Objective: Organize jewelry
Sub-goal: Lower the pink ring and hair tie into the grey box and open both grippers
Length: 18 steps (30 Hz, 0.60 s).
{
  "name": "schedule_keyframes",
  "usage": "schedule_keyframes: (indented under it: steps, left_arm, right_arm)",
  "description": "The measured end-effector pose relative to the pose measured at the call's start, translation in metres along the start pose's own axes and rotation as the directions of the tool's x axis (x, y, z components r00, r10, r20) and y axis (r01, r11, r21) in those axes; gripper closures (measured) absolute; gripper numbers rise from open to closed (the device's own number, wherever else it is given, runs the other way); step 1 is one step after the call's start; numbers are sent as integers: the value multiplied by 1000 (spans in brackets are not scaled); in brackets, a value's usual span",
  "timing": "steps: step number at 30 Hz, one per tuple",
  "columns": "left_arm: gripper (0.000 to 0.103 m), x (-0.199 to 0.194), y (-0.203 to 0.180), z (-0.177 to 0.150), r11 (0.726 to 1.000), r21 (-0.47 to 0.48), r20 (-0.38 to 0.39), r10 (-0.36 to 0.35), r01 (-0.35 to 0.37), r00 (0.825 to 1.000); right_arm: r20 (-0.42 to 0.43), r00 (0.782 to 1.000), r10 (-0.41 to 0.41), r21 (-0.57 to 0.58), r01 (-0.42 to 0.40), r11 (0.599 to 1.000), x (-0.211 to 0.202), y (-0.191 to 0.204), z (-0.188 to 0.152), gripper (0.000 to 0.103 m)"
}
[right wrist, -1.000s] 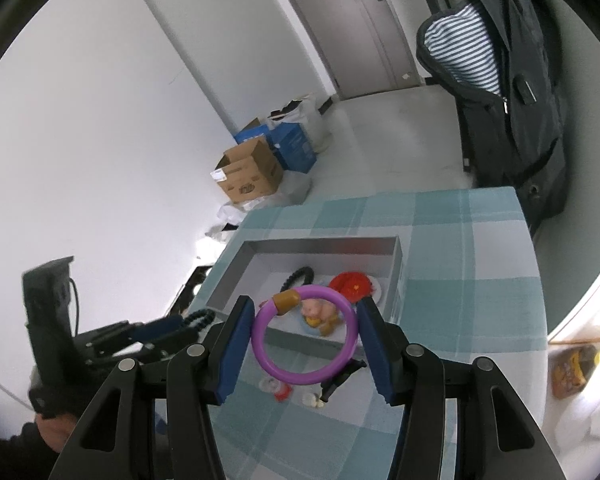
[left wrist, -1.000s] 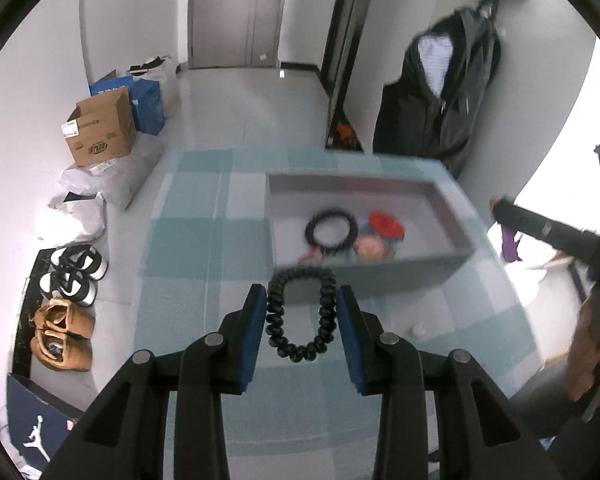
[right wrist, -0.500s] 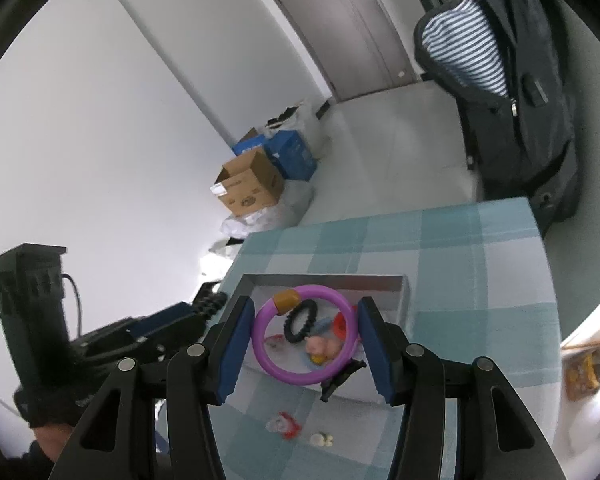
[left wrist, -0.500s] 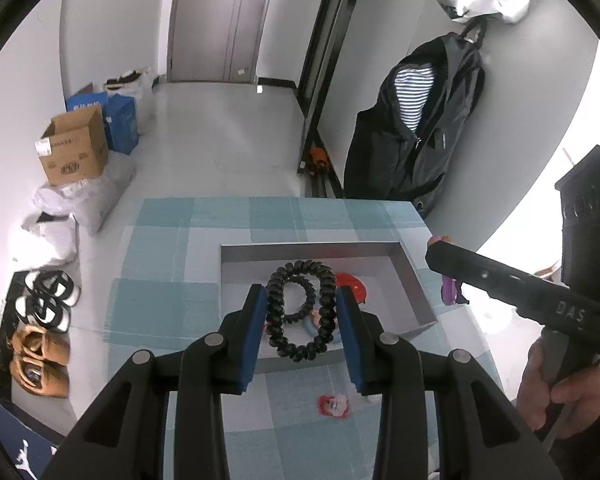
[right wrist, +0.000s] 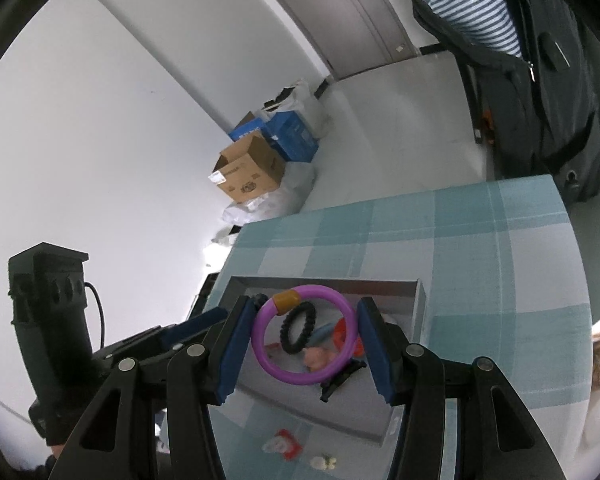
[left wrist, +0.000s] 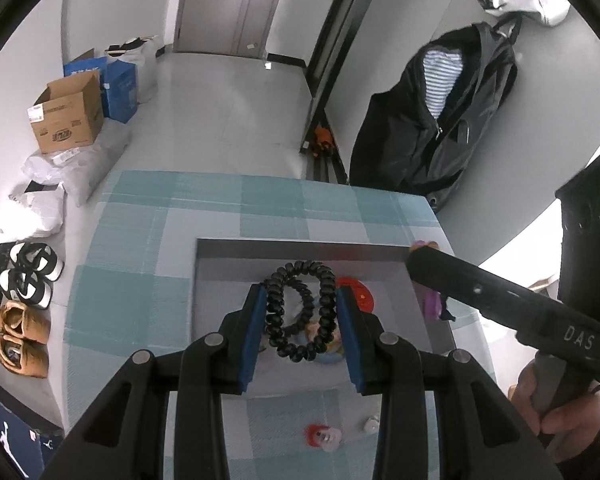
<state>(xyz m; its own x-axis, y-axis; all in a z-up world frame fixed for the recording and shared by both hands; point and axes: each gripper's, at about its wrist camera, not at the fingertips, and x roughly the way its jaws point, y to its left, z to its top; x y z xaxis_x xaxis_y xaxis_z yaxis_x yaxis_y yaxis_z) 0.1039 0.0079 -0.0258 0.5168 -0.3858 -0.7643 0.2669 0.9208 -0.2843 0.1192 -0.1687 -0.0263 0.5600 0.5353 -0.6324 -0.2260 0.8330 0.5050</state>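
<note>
Left gripper [left wrist: 301, 322]: clamps black coil bracelet [left wrist: 300, 314] over tray [left wrist: 300, 247] | right gripper [right wrist: 306, 342]: grips purple ring [right wrist: 305, 336], apparently above tray's near wall | cloth far side open.

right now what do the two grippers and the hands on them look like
Both grippers, left and right, are black plastic frames with silver rivets and blue finger pads. The right one's body reads "DAS" in pale letters, gripped by a bare hand. A black cable runs from the left one's boxy top.
</note>
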Motion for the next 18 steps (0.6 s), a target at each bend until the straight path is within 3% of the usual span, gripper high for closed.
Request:
schedule_keyframes:
  steps: [10,12,14,16,18]
  left_arm:
    - [72,11,0,2,1000,-1,-18,8,-8,1000]
    - [58,16,0,3,1000,-13,-43,9,-10,999]
    - [56,22,1,3,1000,-16,-78,-3,2,997]
    - [55,21,4,1,1000,-31,-72,-6,4,997]
    - [45,20,6,0,999,-42,-80,-20,16,997]
  right_arm:
    - [-26,1000,-8,42,9,999,13,-11,3,49]
    - [-32,999,-9,43,10,999,14,-11,3,48]
    - [-37,999,-4,41,6,999,14,-10,4,48]
    - [-30,1000,-3,33,4,999,12,-9,4,41]
    - [-26,1000,-16,38,17,999,8,-10,4,34]
